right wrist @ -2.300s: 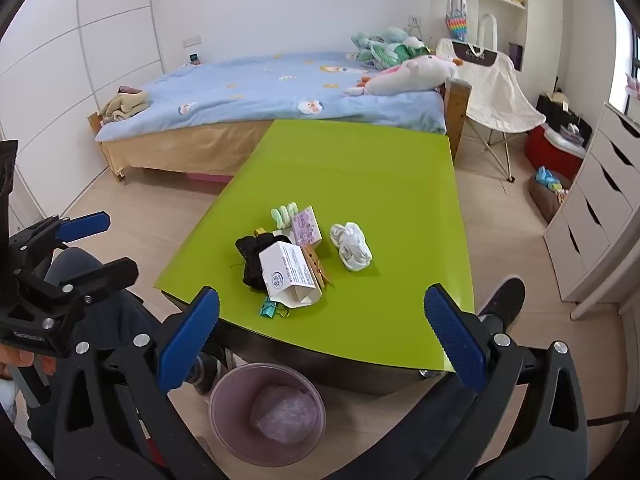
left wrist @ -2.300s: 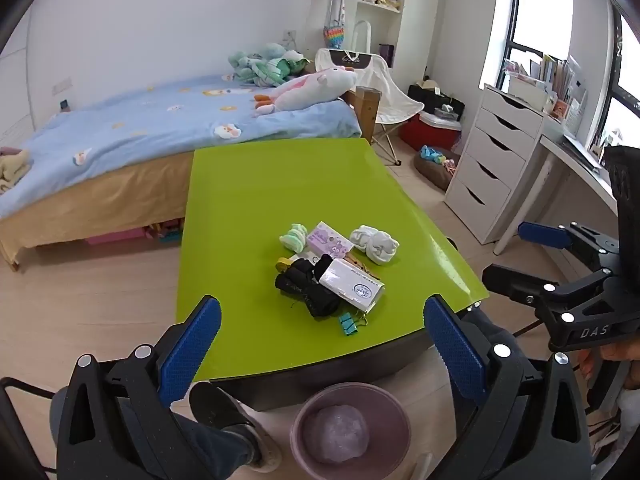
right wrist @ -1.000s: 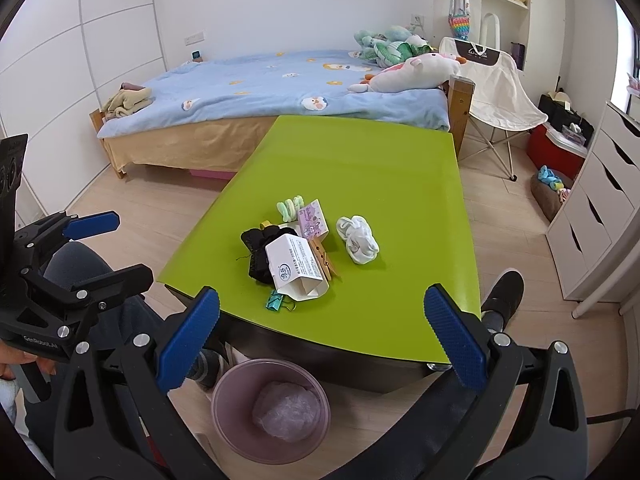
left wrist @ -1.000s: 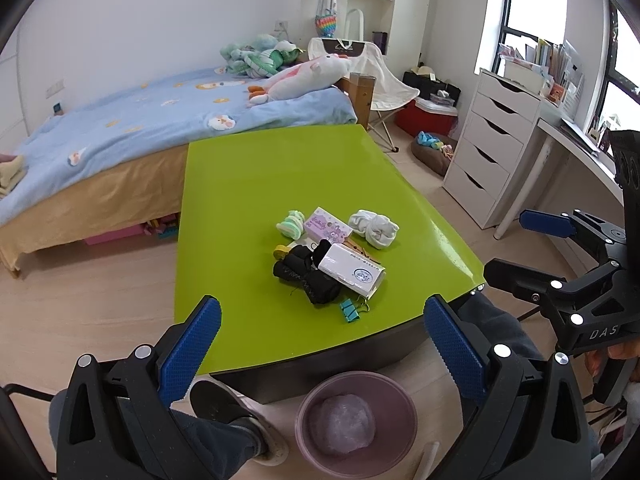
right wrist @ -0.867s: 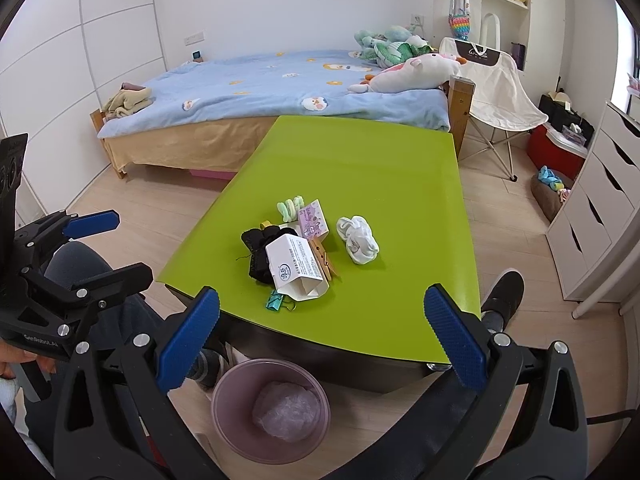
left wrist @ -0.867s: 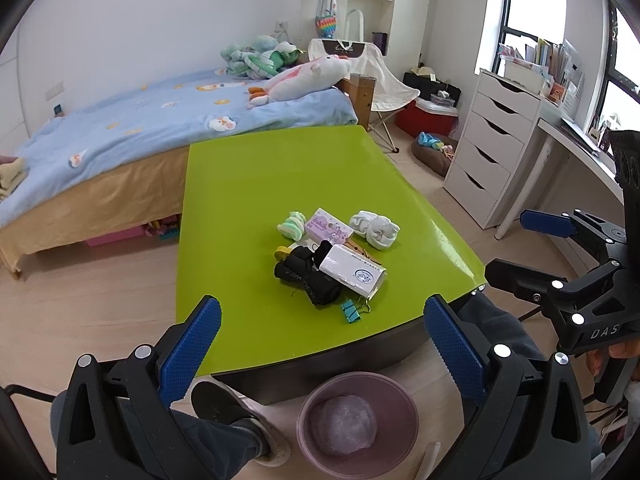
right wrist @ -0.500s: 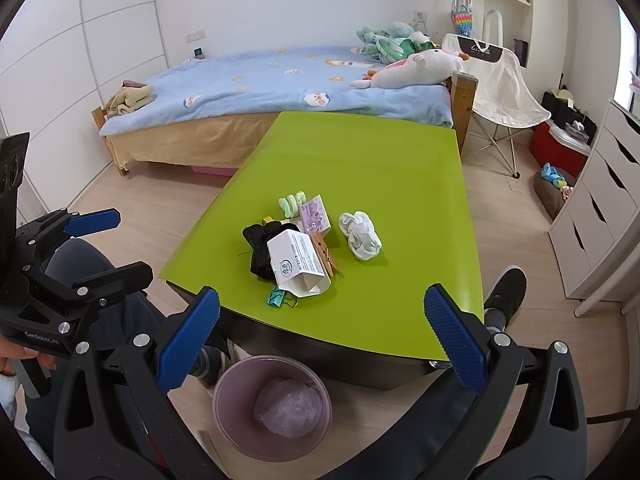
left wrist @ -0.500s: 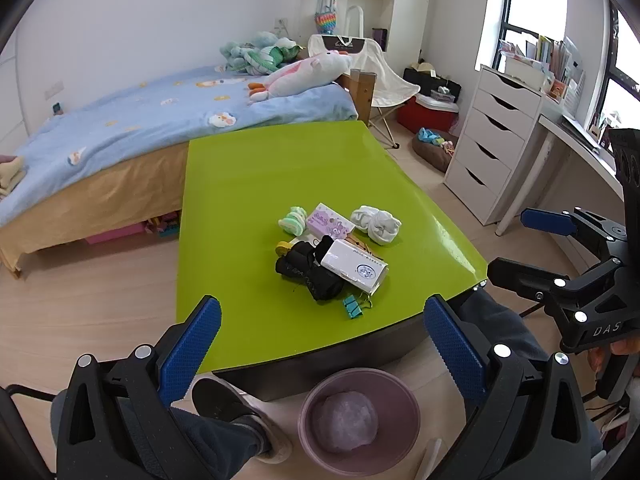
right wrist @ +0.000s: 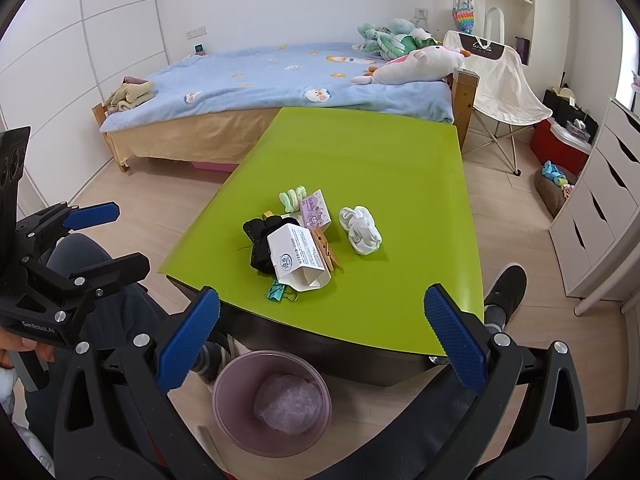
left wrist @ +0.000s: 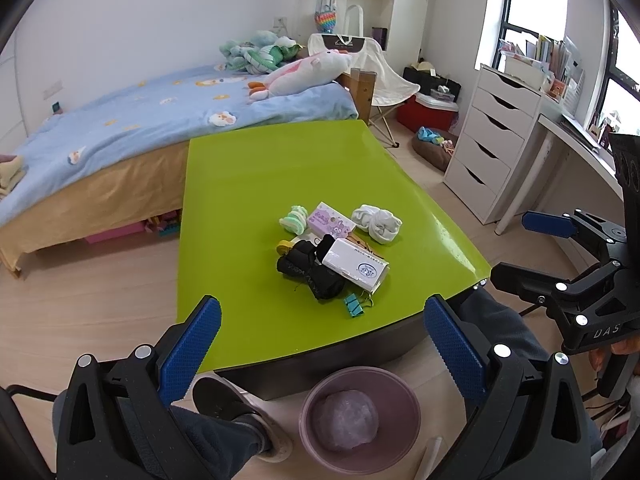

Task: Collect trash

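I hold my left gripper [left wrist: 322, 344] and right gripper [right wrist: 322, 334] back off the tabletop's [left wrist: 256, 184] near edge, jaws wide and empty, because the white carton [left wrist: 356, 266] lies unclaimed mid-clutter, above the floor bin [right wrist: 272, 402].

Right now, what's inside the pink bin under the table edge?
The pink bin holds one crumpled clear plastic wad resting on its bottom. Anything beneath that wad is covered, and the bin's near inner wall is hidden from both views.
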The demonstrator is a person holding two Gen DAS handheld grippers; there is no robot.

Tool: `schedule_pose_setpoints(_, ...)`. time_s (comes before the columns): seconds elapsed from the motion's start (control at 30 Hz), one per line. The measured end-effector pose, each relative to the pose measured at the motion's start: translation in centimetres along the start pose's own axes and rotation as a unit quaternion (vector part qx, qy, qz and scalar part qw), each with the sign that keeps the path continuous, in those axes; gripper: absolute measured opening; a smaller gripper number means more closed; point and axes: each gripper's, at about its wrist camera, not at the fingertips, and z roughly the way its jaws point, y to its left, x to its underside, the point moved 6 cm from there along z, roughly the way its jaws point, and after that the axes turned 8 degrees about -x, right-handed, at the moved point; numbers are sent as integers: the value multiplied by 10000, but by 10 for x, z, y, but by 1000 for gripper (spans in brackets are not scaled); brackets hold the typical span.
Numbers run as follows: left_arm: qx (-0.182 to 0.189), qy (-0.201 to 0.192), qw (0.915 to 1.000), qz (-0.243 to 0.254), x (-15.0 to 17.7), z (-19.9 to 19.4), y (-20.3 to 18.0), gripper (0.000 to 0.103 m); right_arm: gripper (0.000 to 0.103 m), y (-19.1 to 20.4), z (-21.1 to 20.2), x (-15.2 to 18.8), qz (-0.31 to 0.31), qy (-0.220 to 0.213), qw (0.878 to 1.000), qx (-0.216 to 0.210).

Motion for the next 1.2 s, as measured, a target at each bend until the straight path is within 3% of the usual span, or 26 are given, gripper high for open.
schedule_pose_setpoints(0.83,-17,31,10000,22,-1,3,1,97,100,-14,21,-7,114,157,9998,-36)
schedule_pose_setpoints(1.2,-100,97,9999,3,-3,12,4,97,100,-46,92,-38,-98,969,9952,120)
